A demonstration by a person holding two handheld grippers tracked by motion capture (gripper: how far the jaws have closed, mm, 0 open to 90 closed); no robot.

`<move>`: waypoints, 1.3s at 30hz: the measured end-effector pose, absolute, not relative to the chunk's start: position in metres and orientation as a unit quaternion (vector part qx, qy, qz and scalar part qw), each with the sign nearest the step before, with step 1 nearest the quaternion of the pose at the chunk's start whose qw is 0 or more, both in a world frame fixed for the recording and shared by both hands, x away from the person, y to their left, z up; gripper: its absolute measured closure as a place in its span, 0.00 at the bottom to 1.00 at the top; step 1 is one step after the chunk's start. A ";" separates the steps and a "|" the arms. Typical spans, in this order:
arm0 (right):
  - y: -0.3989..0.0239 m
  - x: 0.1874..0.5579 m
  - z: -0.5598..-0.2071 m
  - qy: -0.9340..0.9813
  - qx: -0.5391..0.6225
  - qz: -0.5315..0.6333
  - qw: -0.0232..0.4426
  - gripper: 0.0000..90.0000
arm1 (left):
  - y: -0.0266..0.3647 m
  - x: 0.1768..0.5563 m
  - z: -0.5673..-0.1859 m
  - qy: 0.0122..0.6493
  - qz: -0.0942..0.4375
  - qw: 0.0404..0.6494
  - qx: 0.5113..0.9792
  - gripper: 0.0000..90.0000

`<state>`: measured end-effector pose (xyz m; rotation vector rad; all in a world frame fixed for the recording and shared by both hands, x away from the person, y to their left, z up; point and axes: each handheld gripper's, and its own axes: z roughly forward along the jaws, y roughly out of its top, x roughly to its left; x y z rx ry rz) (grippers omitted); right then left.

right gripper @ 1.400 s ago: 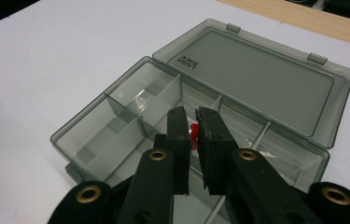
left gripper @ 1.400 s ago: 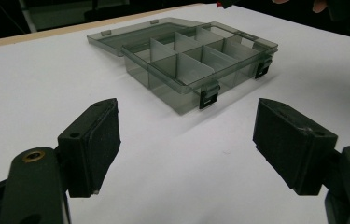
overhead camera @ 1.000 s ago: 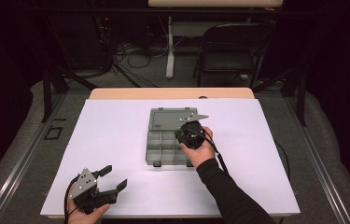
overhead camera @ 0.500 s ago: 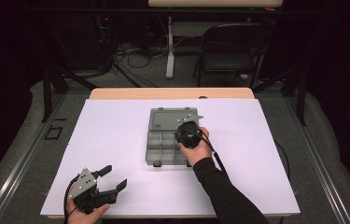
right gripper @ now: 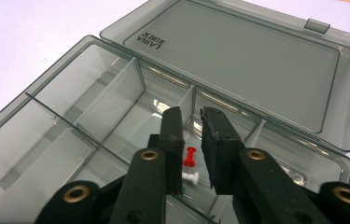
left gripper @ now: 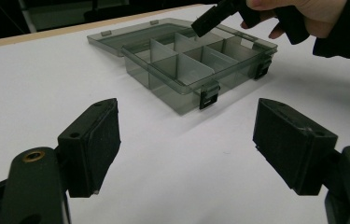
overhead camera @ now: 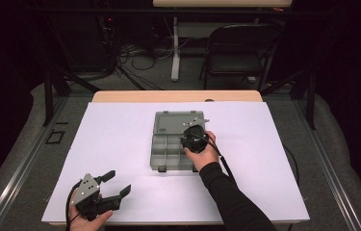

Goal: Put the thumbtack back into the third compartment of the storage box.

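Observation:
A smoky grey compartment box (overhead camera: 168,149) lies open mid-table, its lid (overhead camera: 178,122) flat behind it. My right gripper (overhead camera: 195,137) points down into a compartment on the box's right side. In the right gripper view its jaws (right gripper: 191,116) have just been opening and stand a narrow gap apart, gripping nothing. Below the gap a red pushpin (right gripper: 190,157) lies on the compartment floor, with a white pushpin (right gripper: 192,177) beside it. My left gripper (overhead camera: 118,183) rests near the table's front left, open and empty (left gripper: 186,140), facing the box (left gripper: 186,70).
White paper (overhead camera: 120,130) covers the table. The box's two black latches (left gripper: 208,95) face the front edge. A folding chair (overhead camera: 238,53) and cables stand on the floor beyond the far edge.
The right hand has shifted very slightly over the box. The left gripper has kept still.

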<state>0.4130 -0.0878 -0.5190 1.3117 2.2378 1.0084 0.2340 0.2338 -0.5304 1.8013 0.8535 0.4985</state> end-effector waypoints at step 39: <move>-0.170 0.267 -0.511 0.742 0.390 0.476 0.266 0.41 | 0.235 0.236 -0.532 0.366 0.206 0.516 0.747 0.25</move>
